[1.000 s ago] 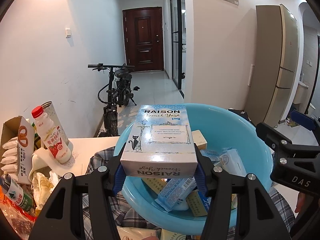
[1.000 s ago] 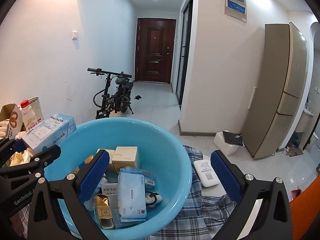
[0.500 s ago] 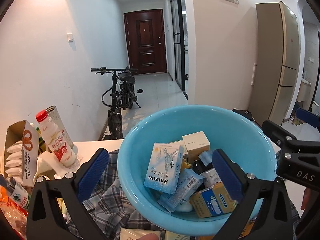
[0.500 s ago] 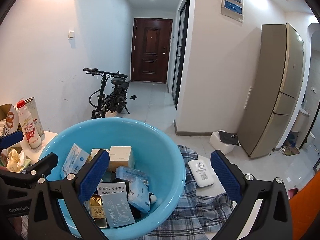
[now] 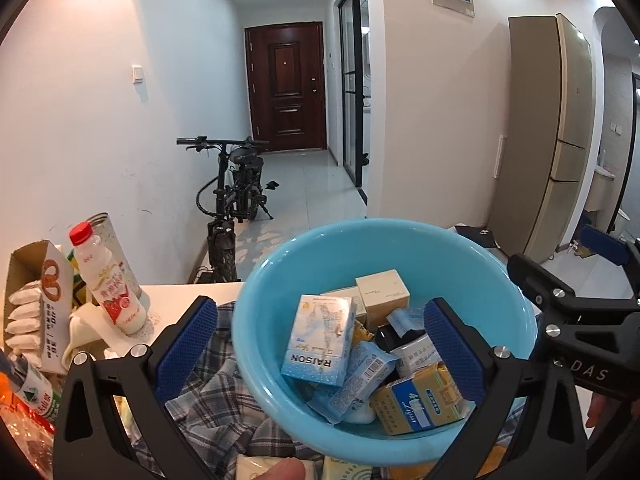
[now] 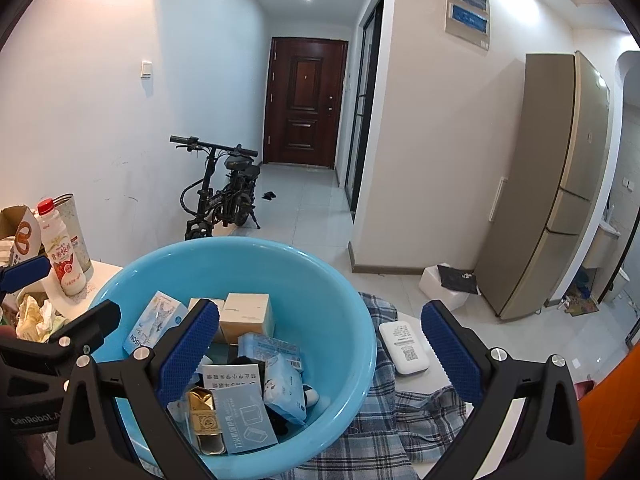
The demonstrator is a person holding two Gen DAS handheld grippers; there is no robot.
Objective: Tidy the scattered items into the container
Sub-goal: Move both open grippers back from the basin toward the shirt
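Blue plastic basin nearly full, both pairs of jaws released above it.

Light-blue RAISON carton leans on end at about nine o'clock inside the basin, propped against the packets beneath, likely just as it settled. Left gripper hangs spread wide and empty over it; right gripper is equally wide, holding nothing. White rounded device lies on the checked cloth at three o'clock of the basin, probably the right side's next pickup from the table.

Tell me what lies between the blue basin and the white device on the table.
Only plaid cloth lies between the blue basin and white device, shown in the right wrist view.
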